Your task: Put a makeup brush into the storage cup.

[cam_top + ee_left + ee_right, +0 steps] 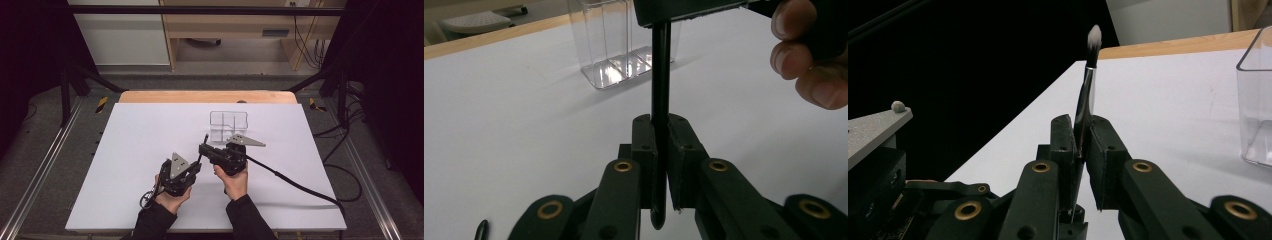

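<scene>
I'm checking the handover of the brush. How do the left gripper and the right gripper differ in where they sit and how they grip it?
The left gripper sits nearer the person, while the right gripper lies closer to the clear container. The left gripper clamps the plain black handle end of the brush; the right gripper clamps it higher up, near the metal ferrule below the bristles. Shared: both are shut on the same brush, each held in a hand.

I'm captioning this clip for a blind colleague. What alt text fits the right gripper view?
The right gripper is shut on a thin makeup brush, whose pale bristles point up. A white table lies beyond, with a clear plastic organizer at the right edge.
</scene>
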